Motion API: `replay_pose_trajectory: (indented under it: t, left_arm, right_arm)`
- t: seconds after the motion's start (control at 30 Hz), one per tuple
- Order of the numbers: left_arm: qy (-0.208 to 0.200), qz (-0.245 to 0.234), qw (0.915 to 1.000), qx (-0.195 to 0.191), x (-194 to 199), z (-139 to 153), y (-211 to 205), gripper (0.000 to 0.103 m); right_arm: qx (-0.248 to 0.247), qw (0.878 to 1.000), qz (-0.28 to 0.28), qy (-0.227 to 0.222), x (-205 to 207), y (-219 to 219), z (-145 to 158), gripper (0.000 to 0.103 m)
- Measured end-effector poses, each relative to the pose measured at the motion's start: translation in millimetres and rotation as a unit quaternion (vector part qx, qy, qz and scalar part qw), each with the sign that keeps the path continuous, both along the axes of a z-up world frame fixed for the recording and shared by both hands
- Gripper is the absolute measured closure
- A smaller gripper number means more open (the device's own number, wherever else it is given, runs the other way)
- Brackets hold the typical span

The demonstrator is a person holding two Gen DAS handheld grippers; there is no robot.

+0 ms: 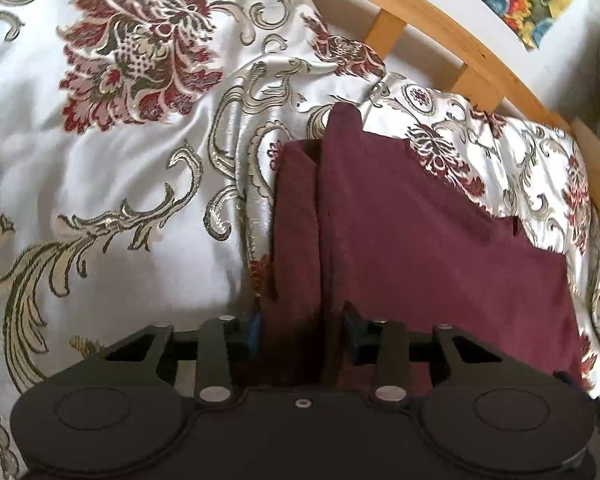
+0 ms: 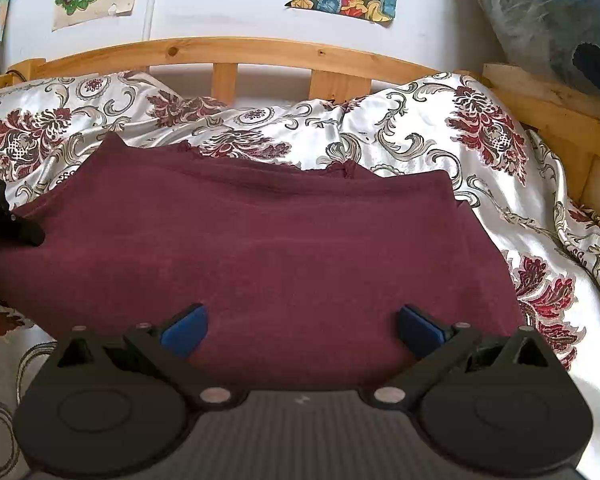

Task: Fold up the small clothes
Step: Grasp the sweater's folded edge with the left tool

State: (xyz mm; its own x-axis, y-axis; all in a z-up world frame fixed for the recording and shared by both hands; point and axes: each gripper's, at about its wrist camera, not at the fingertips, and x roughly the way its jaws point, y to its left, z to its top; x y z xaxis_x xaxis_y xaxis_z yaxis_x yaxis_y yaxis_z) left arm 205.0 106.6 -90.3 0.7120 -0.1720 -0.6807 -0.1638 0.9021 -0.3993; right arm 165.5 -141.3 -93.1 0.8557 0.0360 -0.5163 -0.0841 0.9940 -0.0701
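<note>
floral bedspread (image 2: 440,132) under maroon garment (image 2: 260,240); left gripper (image 1: 304,328) jaws pinching its fold, right gripper (image 2: 300,324) jaws wide.

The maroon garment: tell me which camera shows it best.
The right wrist view: the maroon garment lies spread nearly whole on the bedspread. The left wrist view shows only its left edge, bunched between the left gripper pads.

Maroon garment (image 2: 260,248) on floral bedspread (image 2: 440,148)
</note>
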Motion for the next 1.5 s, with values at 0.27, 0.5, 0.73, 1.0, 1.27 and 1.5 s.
replay_pose_trajectory:
  t: [0.27, 0.5, 0.73, 1.0, 1.27, 1.5]
  left_arm:
    - [-0.013, -0.013, 0.9982, 0.057, -5.5, 21.4, -17.9, 0.082]
    - [-0.041, -0.035, 0.9792, 0.195, -11.3, 48.7, -69.5, 0.084]
    - [-0.037, -0.028, 0.9626, 0.267, -14.0, 54.2, -96.9, 0.085]
    - [-0.058, -0.044, 0.9251, 0.373, -26.9, 51.2, -135.8, 0.085]
    - [-0.073, -0.058, 0.9051, 0.415, -36.9, 48.8, -153.8, 0.085]
    - [-0.045, -0.046, 0.9374, 0.342, -21.9, 46.3, -120.0, 0.088]
  right_arm:
    - [0.004, 1.0, 0.0, 0.001, -0.1, -0.2, -0.5, 0.0]
    - [0.01, 1.0, -0.002, 0.002, 0.1, -0.9, -0.8, 0.0]
    - [0.008, 1.0, -0.004, -0.001, -1.3, 0.0, -1.2, 0.0]
    - [0.007, 1.0, -0.006, -0.004, -1.9, 0.9, -1.5, 0.0]
    - [0.009, 1.0, -0.006, -0.004, -1.8, 0.3, -2.1, 0.0]
    - [0.014, 1.0, -0.006, -0.005, -1.9, -0.3, -2.3, 0.0]
